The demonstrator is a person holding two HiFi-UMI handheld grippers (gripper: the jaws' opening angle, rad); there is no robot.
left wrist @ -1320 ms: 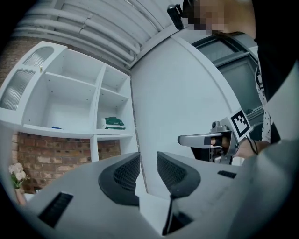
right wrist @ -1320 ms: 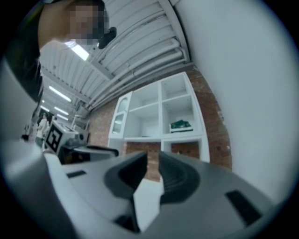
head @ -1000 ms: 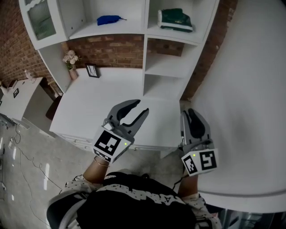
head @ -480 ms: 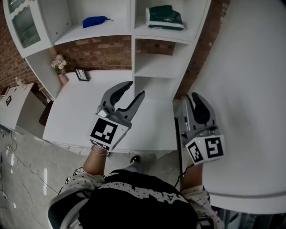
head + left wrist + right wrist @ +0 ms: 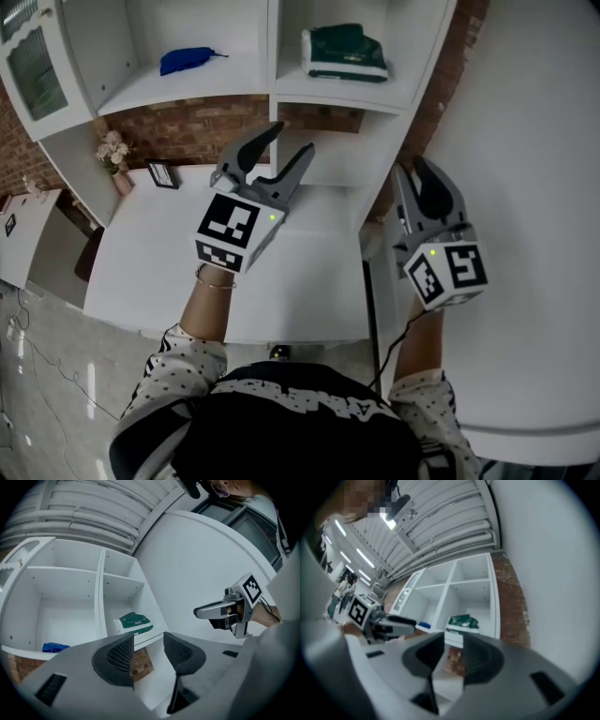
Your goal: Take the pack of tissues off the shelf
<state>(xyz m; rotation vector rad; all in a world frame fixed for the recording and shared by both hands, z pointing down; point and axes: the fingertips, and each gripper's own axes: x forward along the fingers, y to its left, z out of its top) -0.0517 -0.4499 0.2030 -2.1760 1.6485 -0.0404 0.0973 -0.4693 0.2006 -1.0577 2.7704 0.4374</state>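
Note:
The green pack of tissues [image 5: 344,52] lies in the upper right compartment of the white shelf unit [image 5: 272,84]. It also shows as the tissue pack [image 5: 135,622] in the left gripper view and the pack [image 5: 462,621] in the right gripper view. My left gripper [image 5: 288,142] is raised over the desk, below and left of the pack, its jaws opening wide with nothing between them. My right gripper [image 5: 424,171] hovers below and right of the pack, apart from it. Its jaws are opening too and are empty.
A blue object [image 5: 186,60] lies in the upper left compartment. On the white desk [image 5: 187,272] stand a small picture frame [image 5: 162,174] and a flower vase [image 5: 114,155]. A brick wall backs the shelves. A white curved wall [image 5: 534,141] rises at the right.
Both grippers have moved up and forward towards the shelf unit. The left jaws have spread wider, and the view has shifted closer to the shelves.

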